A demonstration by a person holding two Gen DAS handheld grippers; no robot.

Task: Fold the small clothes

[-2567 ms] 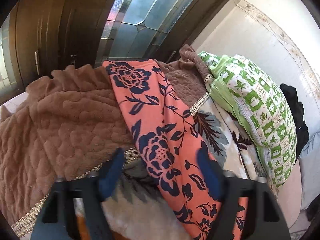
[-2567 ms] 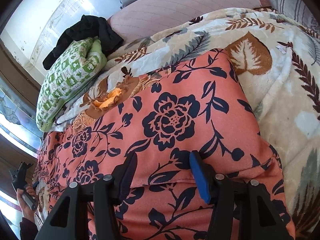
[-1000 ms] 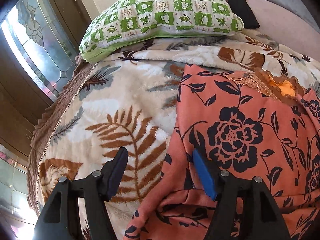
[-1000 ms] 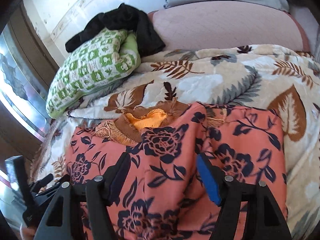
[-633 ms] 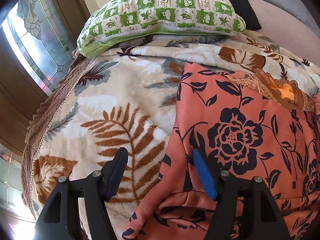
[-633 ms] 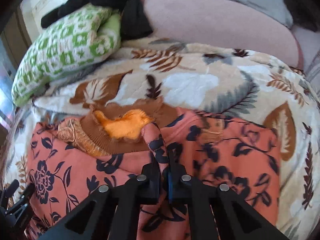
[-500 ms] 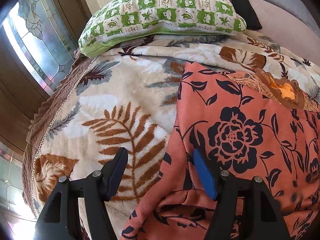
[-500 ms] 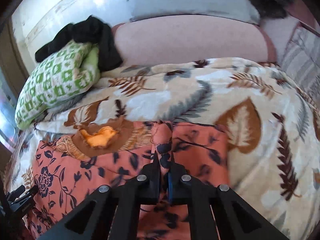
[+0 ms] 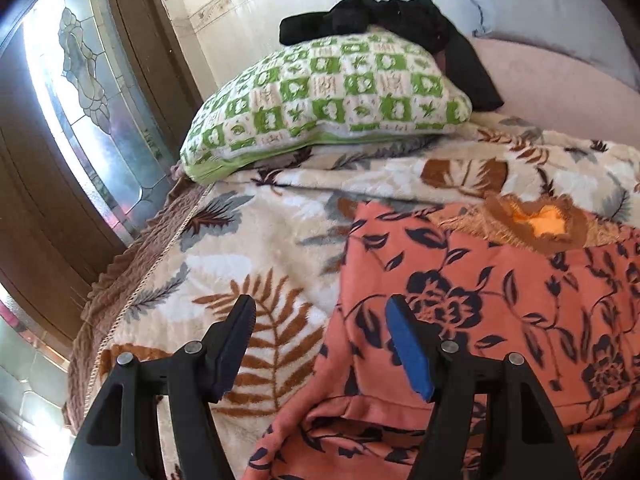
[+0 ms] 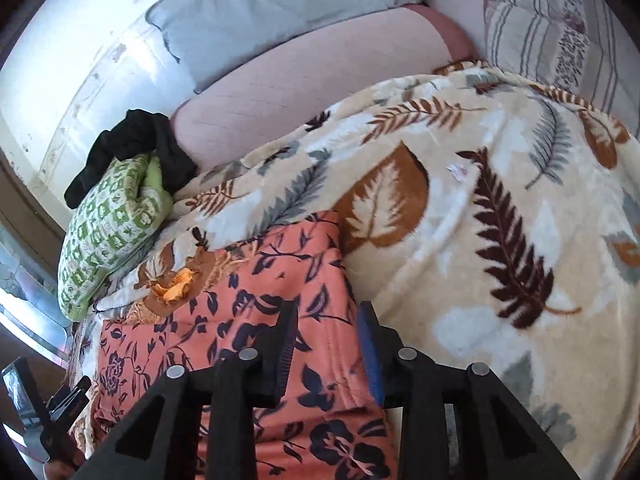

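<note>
A coral garment with a dark floral print (image 9: 480, 312) lies flat on a leaf-patterned blanket (image 9: 256, 240); its brown collar with orange lining (image 9: 540, 220) points away. It also shows in the right wrist view (image 10: 280, 320). My left gripper (image 9: 320, 344) is open and empty above the garment's left edge. My right gripper (image 10: 326, 344) is open over the garment's right edge, holding nothing. The left gripper also shows at the far left of the right wrist view (image 10: 60, 404).
A green checked pillow (image 9: 328, 100) with a black cloth (image 9: 384, 20) on it lies at the far side. A pink mattress (image 10: 304, 84), a grey pillow (image 10: 256, 8) and a striped pillow (image 10: 560, 28) sit beyond. A glass-panelled door (image 9: 92, 112) stands left.
My right gripper was shut on a fold of the garment, carried it to the right, and has now opened and let it go. The left gripper has stayed open and lifted slightly.
</note>
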